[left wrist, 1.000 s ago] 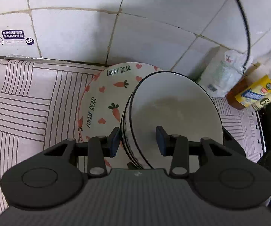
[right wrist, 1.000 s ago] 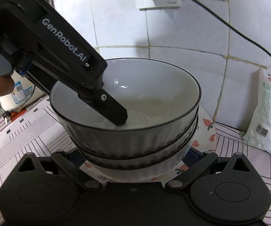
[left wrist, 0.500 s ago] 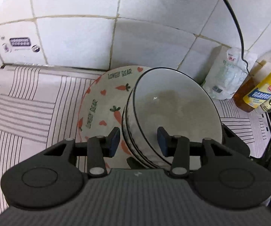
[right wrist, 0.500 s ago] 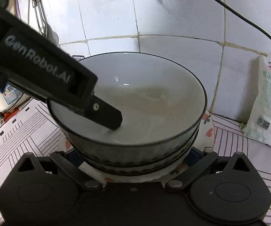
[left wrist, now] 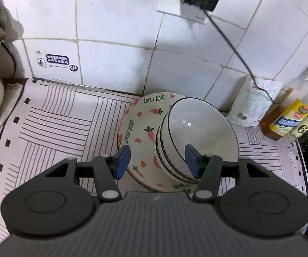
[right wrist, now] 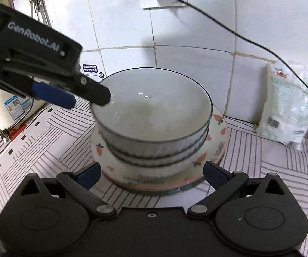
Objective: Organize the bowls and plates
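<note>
A stack of white bowls with dark rims (left wrist: 199,132) (right wrist: 154,115) sits on a carrot-patterned "LOVELY BEAR" plate (left wrist: 136,126) (right wrist: 217,141) on the striped mat by the tiled wall. My left gripper (left wrist: 157,160) is open and empty, raised above the stack's left rim; it also shows in the right wrist view (right wrist: 85,95) beside the top bowl's rim. My right gripper (right wrist: 151,174) is open and empty, its fingers spread on either side of the plate's near edge.
A white plastic bag (left wrist: 254,107) (right wrist: 290,105) leans on the wall to the right. Oil and sauce bottles (left wrist: 290,115) stand further right. A white appliance (right wrist: 12,109) stands at the left. A black cable (right wrist: 239,36) hangs from a wall socket.
My left gripper has let go of the top bowl's rim, opened wide and lifted up and back. My right gripper has opened and drawn back from the stack, which now rests on the plate.
</note>
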`<state>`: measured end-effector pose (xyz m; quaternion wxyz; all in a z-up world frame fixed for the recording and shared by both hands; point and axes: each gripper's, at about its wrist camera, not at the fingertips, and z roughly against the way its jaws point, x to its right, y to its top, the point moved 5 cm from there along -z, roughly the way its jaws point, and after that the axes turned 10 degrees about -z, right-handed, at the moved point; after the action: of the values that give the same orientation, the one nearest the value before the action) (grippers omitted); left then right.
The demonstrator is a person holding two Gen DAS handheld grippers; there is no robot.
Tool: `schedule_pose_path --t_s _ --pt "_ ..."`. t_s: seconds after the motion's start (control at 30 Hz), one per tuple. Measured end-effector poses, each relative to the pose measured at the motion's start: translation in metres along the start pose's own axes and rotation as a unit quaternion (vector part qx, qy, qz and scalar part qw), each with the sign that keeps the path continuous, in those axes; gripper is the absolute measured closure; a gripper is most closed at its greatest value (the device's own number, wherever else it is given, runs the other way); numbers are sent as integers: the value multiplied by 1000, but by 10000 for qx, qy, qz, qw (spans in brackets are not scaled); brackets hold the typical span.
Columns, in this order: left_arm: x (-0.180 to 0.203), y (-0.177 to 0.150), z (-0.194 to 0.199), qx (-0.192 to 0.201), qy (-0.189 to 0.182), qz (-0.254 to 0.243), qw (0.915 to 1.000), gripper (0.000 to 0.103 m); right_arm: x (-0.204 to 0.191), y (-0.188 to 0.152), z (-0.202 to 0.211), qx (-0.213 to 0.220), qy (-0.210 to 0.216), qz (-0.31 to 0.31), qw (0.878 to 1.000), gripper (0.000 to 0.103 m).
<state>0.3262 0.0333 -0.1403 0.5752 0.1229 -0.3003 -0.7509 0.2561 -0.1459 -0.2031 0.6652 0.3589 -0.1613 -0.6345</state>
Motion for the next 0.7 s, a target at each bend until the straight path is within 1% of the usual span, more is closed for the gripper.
schedule_pose_path --t_s 0.13,0.17,0.23,0.3,0.4,0.53,0.6,0.63,0.7 --pt "5 -10 21 32 93 -87 9999 47 -1 -7 20 66 -182 -57 9998 0" --pt "8 -13 27 35 53 -151 9999 47 -2 -8 28 111 -204 -136 9996 0" --pt "14 -19 38 55 -29 -236 9997 47 0 -11 42 149 -163 -328 9992 0" --pt "19 -26 50 82 -22 -264 9996 47 0 -16 49 92 -127 -469 9988 0" --pt "26 -36 70 151 23 -287 9995 47 2 -27 63 96 -360 -533 9979 0" --pt "30 -47 96 199 185 -356 9990 47 1 -32 91 234 -490 -583 9968 0" --pt "30 -52 108 203 278 -389 9987 45 -3 -35 107 288 -623 -552 9961 0" --pt "30 -55 114 191 305 -392 9986 43 -4 -35 114 304 -681 -543 9957 0" --pt "30 -61 126 185 311 -380 9986 41 -7 -37 128 345 -791 -530 9949 0"
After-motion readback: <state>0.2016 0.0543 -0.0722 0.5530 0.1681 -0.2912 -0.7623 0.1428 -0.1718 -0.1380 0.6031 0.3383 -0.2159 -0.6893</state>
